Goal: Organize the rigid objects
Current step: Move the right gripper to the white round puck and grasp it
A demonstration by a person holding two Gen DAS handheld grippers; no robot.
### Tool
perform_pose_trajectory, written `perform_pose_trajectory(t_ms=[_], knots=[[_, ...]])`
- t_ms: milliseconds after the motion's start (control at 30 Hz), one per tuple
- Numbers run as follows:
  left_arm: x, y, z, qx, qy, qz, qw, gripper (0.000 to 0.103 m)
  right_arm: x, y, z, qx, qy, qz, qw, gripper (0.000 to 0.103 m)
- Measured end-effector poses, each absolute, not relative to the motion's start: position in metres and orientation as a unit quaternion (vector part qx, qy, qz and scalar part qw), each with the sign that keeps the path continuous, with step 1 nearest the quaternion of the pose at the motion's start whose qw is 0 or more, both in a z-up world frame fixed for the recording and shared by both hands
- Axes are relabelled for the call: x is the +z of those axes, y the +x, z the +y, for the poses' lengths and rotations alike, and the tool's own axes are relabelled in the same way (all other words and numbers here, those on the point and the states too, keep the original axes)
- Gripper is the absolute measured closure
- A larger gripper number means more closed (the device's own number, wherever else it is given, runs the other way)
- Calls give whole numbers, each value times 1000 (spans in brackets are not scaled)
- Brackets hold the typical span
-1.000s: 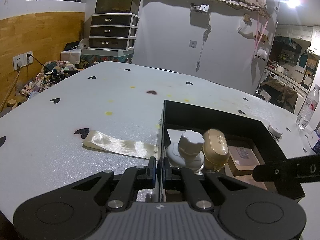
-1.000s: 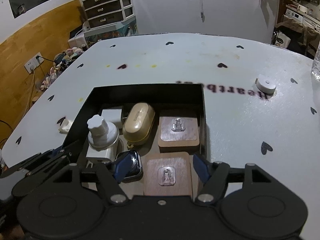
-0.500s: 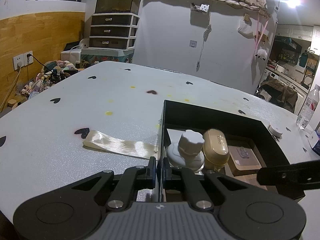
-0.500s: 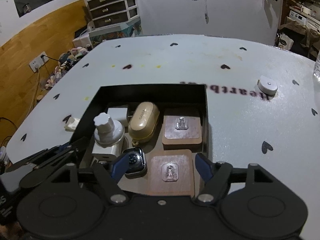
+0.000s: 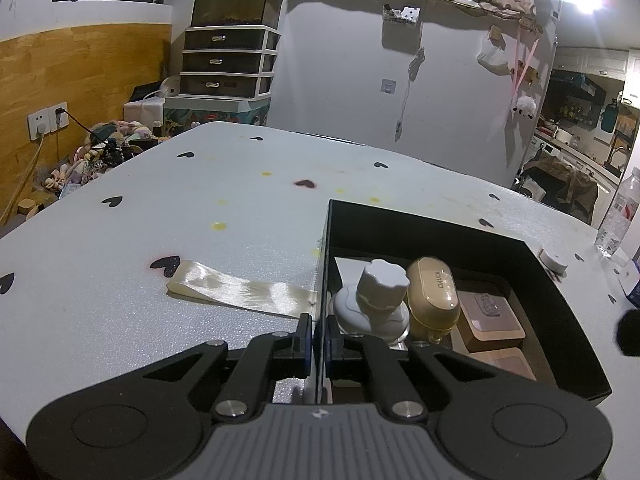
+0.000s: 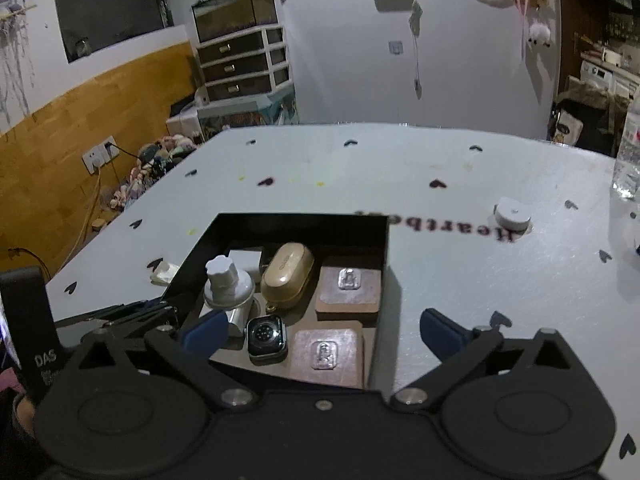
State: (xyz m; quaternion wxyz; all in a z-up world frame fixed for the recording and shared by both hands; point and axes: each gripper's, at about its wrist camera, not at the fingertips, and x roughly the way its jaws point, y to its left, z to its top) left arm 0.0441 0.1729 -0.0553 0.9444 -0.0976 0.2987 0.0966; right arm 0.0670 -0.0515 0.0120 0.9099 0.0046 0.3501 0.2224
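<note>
Left gripper [image 5: 316,340]: jaws nearly closed, clamped on a thin upright black wall running toward 12 o'clock, low over the surface. Right gripper [image 6: 320,330]: jaws spread wide, nothing between them, raised, aimed toward 12 o'clock.

A white table [image 6: 440,264] printed with black hearts carries a black open box [image 6: 304,222]. A cream ribbon [image 5: 240,290] lies against the box's left wall. A small white round puck [image 6: 512,214] and a clear water bottle [image 6: 628,148] stand well apart to the right.
</note>
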Motion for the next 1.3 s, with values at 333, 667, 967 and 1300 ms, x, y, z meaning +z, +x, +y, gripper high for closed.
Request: perform_pose_trajectory(t_ms=[333,667,967,1300], knots=[[-56,42,174,97,-96,299,944,98,5,56,-105,220,-14,279,935,0],[-56,40,176,98,-96,299,944,98,-25,116,-167,129,-7,273,953,0],[-56,40,176,99,-94,299,944,98,-49,209,-178,118,-21,259,958,0],[-56,40,175,99,-91,299,945,98,-85,286,-172,90,9,280,956,2]])
